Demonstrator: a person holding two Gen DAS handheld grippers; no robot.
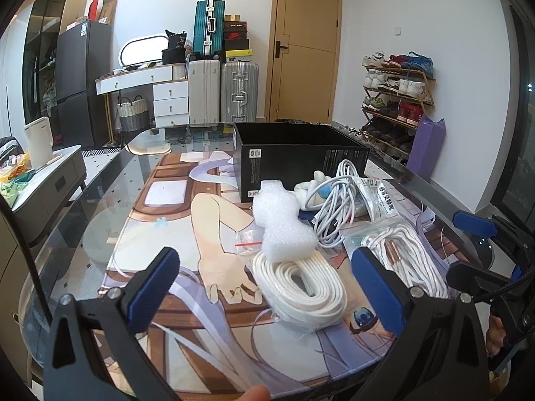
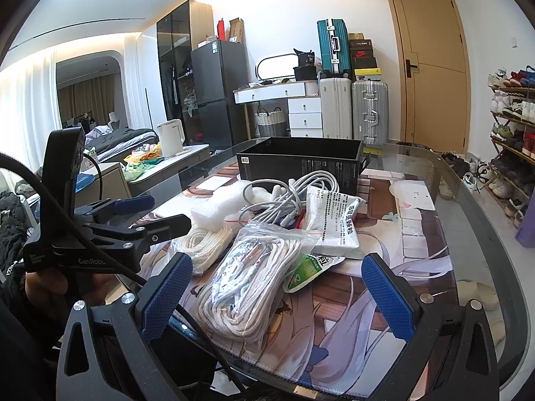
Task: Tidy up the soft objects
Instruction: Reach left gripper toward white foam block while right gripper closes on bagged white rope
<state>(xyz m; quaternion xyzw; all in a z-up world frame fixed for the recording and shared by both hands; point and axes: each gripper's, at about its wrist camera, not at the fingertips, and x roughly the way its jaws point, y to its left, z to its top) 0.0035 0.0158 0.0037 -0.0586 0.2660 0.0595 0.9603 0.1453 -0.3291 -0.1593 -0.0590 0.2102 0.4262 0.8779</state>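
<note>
A pile of soft items lies on the printed desk mat (image 1: pixel 174 220). In the left wrist view my left gripper (image 1: pixel 267 284) is open just above the mat, its fingers either side of a bagged white flat cord coil (image 1: pixel 301 287). Behind the coil sit a white foam piece (image 1: pixel 284 220) and a white cable bundle (image 1: pixel 334 200). My right gripper (image 2: pixel 277 294) is open, straddling a bagged white rope (image 2: pixel 247 280). Both grippers hold nothing. An open black box (image 2: pixel 301 160) stands behind the pile.
White medicine packets (image 2: pixel 334 220) and a green packet (image 2: pixel 307 270) lie among the cables. The glass table's (image 2: pixel 474 234) curved edge runs along the right. The left gripper (image 2: pixel 167 214) sits close to the right one. Suitcases, drawers and a shoe rack (image 1: pixel 398 100) stand beyond.
</note>
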